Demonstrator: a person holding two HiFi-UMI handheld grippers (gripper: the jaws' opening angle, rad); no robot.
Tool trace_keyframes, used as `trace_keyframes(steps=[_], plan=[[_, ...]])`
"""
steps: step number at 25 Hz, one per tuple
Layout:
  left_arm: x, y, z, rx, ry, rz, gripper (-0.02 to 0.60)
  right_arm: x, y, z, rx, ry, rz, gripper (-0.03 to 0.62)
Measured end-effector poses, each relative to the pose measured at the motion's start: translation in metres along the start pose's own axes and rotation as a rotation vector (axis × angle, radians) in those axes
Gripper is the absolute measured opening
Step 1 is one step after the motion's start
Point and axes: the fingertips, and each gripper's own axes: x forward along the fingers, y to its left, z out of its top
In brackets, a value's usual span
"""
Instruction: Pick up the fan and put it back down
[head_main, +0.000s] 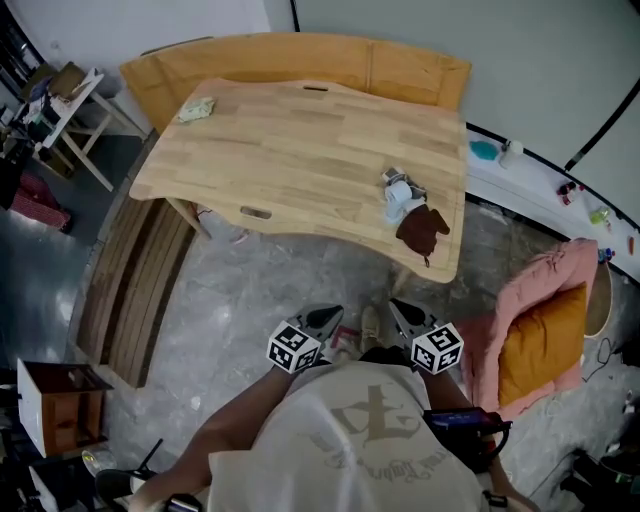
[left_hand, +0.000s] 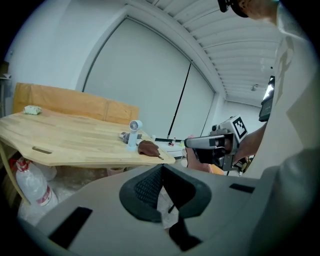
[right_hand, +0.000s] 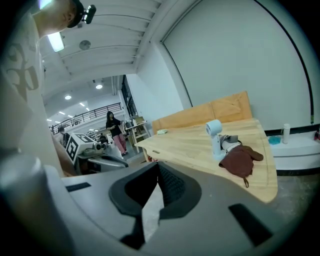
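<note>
Head view: we hold both tongs close to our body, short of the table (head_main: 300, 150). The fan (head_main: 400, 196) stands near the table's right-hand edge, just beside a brown cloth (head_main: 423, 230). It lies ahead and to the right, so the right gripper (head_main: 404, 316) is nearer than the left gripper (head_main: 324, 320). The tabletop is pale bare wood over a grey stone floor (head_main: 250, 290), with a wooden bench (head_main: 300, 60) beyond the table.

Left gripper view: our jaws are pressed together on nothing. Across the table the fan (left_hand: 133, 131) stands upright, its long axis vertical and its head on top.

Right gripper view: these jaws too are together and empty. The fan (right_hand: 215, 136) is upright on the table, ahead and right of centre. We judge the tongs must open and come in level at its stem.
</note>
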Motion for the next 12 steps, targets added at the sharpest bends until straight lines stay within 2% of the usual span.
trace_keyframes(steps=[12], plan=[[0.040, 0.053, 0.043, -0.010, -0.015, 0.056, 0.009, 0.054, -0.063, 0.035, -0.012, 0.017, 0.055, 0.015]])
